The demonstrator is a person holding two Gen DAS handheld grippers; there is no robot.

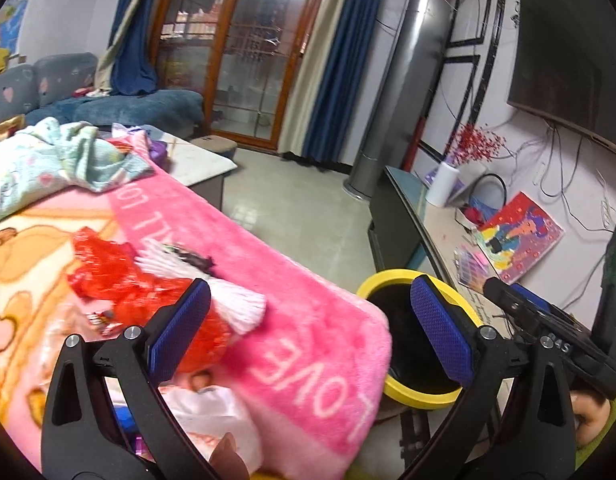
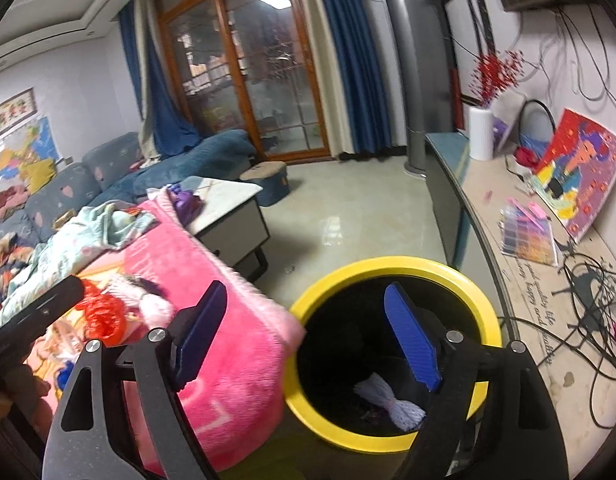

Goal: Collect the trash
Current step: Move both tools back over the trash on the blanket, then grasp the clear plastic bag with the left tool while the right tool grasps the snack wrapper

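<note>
A yellow-rimmed black bin (image 2: 392, 268) stands on the floor beside a pink blanket (image 2: 227, 280); it also shows in the left wrist view (image 1: 396, 278). A white pleated paper wrapper (image 2: 392, 404) lies inside it. My right gripper (image 2: 308, 340) is open and empty above the bin. On the blanket (image 1: 299, 320) lie a crumpled red plastic wrapper (image 1: 119, 276) and white pleated paper cups (image 1: 231, 300). My left gripper (image 1: 308, 328) is open and empty over the blanket's edge, its left finger just in front of the red wrapper. A white plastic bag (image 1: 215, 412) lies below it.
A teal cloth (image 1: 47, 156) is bunched at the blanket's far end. A low white table (image 2: 231, 204) and blue sofa (image 2: 179, 164) stand behind. A long sideboard (image 2: 520, 280) on the right carries cables, a painting and a white vase. The tiled floor (image 2: 348, 208) lies between.
</note>
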